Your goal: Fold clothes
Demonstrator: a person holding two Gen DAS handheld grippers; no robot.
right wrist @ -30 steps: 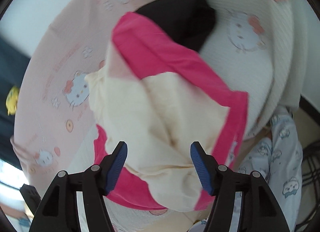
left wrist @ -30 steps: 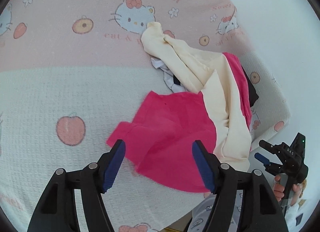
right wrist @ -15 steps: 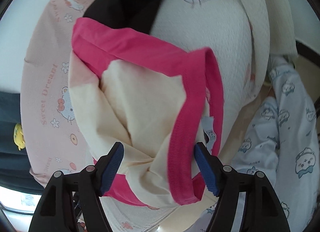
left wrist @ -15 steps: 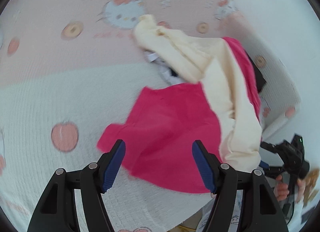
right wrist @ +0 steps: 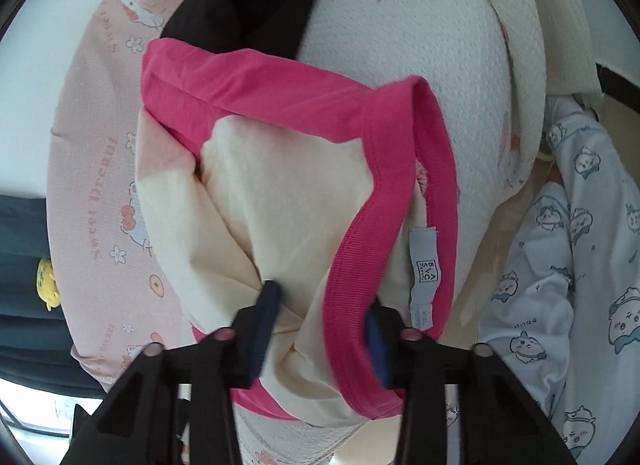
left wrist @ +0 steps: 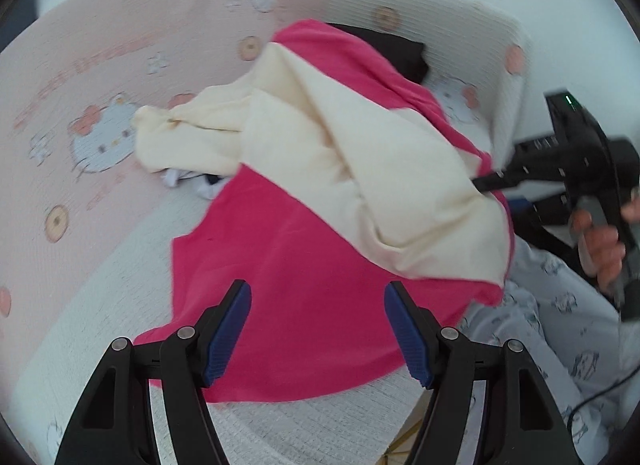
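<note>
Pink-and-cream shirt [right wrist: 280, 201] bunches between just-closing right gripper [right wrist: 320, 329] jaws, hiding their tips; left gripper [left wrist: 318, 329] jaws released.

The right gripper [right wrist: 320, 321], jaws just closing, apparently pinches the pink-and-cream shirt [right wrist: 280, 193].

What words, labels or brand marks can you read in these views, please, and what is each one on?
"Sweet Dream": pink lettering on the pink blanket.
"B\C" logo: grey neck tag inside the pink collar; the print below it is too small to read.
Lettering on the blanket in the left wrist view: too blurred to read.
</note>
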